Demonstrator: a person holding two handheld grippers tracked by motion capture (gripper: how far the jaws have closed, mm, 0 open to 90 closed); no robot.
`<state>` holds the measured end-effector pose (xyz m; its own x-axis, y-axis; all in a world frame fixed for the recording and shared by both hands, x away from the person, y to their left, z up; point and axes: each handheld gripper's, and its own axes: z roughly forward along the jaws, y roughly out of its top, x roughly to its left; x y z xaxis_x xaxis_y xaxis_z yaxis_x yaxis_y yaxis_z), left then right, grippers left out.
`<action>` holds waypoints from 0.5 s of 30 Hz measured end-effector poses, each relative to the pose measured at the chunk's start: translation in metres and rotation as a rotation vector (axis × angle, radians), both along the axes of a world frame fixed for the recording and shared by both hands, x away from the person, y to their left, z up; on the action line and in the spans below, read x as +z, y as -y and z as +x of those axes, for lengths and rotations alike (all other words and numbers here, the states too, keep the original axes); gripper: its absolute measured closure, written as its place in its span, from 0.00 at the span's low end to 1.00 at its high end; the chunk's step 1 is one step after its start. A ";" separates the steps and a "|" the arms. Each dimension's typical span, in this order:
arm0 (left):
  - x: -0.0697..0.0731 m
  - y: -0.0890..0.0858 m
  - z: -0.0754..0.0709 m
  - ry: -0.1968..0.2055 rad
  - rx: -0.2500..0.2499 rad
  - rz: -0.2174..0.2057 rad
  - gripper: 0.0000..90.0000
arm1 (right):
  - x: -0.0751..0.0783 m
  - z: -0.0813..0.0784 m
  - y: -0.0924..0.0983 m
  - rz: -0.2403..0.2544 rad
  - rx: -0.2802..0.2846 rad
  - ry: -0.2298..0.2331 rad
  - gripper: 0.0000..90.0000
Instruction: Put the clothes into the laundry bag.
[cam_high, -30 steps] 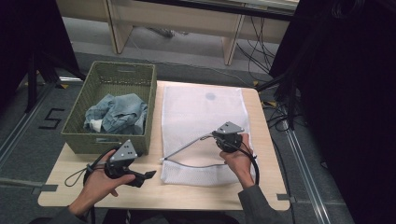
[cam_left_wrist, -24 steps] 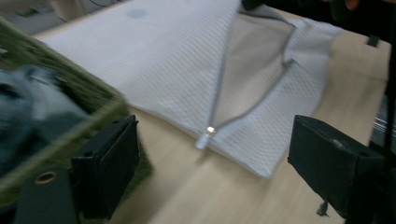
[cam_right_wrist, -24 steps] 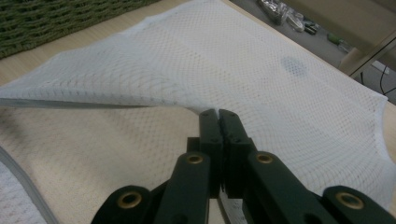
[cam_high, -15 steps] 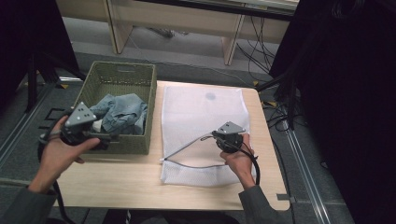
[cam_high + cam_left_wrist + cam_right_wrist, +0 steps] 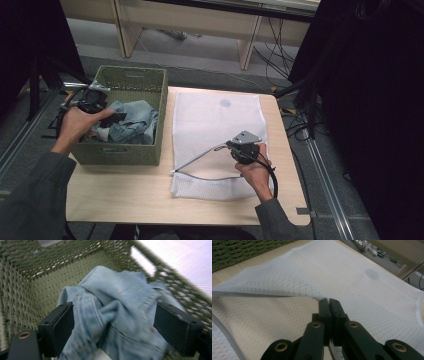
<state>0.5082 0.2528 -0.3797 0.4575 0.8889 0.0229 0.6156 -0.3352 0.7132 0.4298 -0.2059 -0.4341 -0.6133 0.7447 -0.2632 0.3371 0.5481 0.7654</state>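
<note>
Cables trail over the grey floor behind a pale wooden table (image 5: 125,195); a green woven basket (image 5: 131,154) stands at its left edge and a white mesh bag (image 5: 215,120) lies along its right half. Left gripper (image 5: 102,112) hovers over the basket's denim garment (image 5: 135,122), jaws spread apart above the cloth; right gripper (image 5: 329,302), near the table's front right corner, is clamped on the bag's upper layer, lifting its opening.
</note>
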 end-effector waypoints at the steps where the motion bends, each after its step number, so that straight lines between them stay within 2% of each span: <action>1: -0.004 0.000 0.007 -0.024 0.004 -0.008 0.18 | 0.000 0.000 0.000 0.002 0.000 0.002 1.00; 2: -0.010 0.000 0.016 -0.056 0.015 -0.027 0.18 | -0.001 -0.001 0.001 0.001 -0.010 0.001 1.00; 3: -0.010 0.000 0.016 -0.056 0.015 -0.027 0.17 | -0.002 -0.001 0.000 0.016 -0.020 -0.020 1.00; 4: -0.017 0.001 0.023 -0.079 0.027 -0.065 0.16 | -0.002 -0.001 0.000 0.016 -0.017 -0.028 1.00; 6: -0.019 0.002 0.026 -0.134 0.010 -0.101 0.16 | -0.002 0.000 0.001 0.010 -0.019 -0.012 1.00; 7: -0.019 0.003 0.027 -0.148 -0.023 -0.101 0.16 | -0.003 0.000 0.002 0.008 -0.009 -0.028 1.00; 9: -0.020 0.007 0.026 -0.137 -0.031 -0.104 0.16 | -0.003 0.000 0.002 0.006 -0.015 -0.022 1.00; 10: -0.020 0.010 0.026 -0.143 -0.057 -0.094 0.16 | -0.004 0.001 0.003 -0.005 -0.015 -0.004 1.00; 12: -0.022 0.015 0.025 -0.154 -0.095 -0.082 0.14 | -0.004 0.002 0.003 -0.004 0.005 -0.027 0.99; 15: -0.028 0.020 0.025 -0.169 -0.124 -0.062 0.12 | -0.005 0.001 0.002 0.004 -0.011 -0.034 0.99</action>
<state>0.5336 0.2327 -0.4079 0.5561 0.8229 -0.1164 0.6850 -0.3745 0.6249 0.4305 -0.2075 -0.4389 -0.6135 0.7526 -0.2392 0.3688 0.5409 0.7559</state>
